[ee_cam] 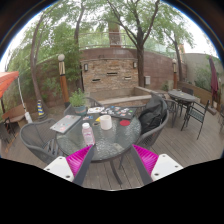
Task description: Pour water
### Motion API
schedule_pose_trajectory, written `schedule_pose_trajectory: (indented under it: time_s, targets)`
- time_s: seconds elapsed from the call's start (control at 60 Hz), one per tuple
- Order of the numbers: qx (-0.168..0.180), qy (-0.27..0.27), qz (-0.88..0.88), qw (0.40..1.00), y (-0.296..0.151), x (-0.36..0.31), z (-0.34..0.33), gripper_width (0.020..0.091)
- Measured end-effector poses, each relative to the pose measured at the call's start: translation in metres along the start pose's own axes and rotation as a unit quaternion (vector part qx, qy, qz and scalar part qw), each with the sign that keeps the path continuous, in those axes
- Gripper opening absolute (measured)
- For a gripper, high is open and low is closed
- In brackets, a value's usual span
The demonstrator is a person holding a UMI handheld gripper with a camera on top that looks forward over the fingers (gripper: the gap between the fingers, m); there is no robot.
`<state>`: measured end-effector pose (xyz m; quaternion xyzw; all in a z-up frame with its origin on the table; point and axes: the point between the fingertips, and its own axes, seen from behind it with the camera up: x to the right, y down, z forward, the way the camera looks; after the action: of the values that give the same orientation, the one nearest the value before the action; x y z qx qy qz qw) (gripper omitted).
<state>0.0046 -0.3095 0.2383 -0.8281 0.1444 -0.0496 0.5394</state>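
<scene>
Fingers (113, 160) apart, empty; bottle (87, 133), cup (104, 123) on glass table (115, 140) ahead, chairs (40, 143) around.

Glossy glass-topped table (100, 140), seemingly metal mesh chairs (40, 140), rough brick wall (110, 72).

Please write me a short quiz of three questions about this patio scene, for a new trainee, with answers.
1. True or false: the gripper already holds the small pink-capped white bottle.
2. What stands beside that bottle on the round glass patio table? A) tall clear plastic bottle B) kettle
3. Are the pink finger pads together or apart?

Key: 1 false, it stands beyond the fingers; 2 A; 3 apart, nothing between.
</scene>
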Motion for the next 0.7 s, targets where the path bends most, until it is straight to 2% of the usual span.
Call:
schedule_pose_trajectory:
  time_s: [0.05,0.067,0.083,0.283,0.417,0.567,0.7]
  targets:
    - [0.001,-0.001,0.013,1.0,-0.004,0.001,-0.016,0.0844]
    - [0.002,0.001,0.016,1.0,0.0,-0.001,0.002,0.0844]
    - [0.002,0.004,0.017,1.0,-0.003,0.002,-0.015,0.0844]
    - [0.012,0.04,-0.025,0.999,0.012,0.012,0.004,0.084]
    - [0.011,0.018,-0.02,1.0,0.02,-0.038,-0.007,0.0834]
    - [0.008,-0.032,-0.03,0.999,0.048,-0.085,0.095,0.0835]
    - [0.035,-0.063,-0.037,0.997,0.058,-0.127,0.212,0.0842]
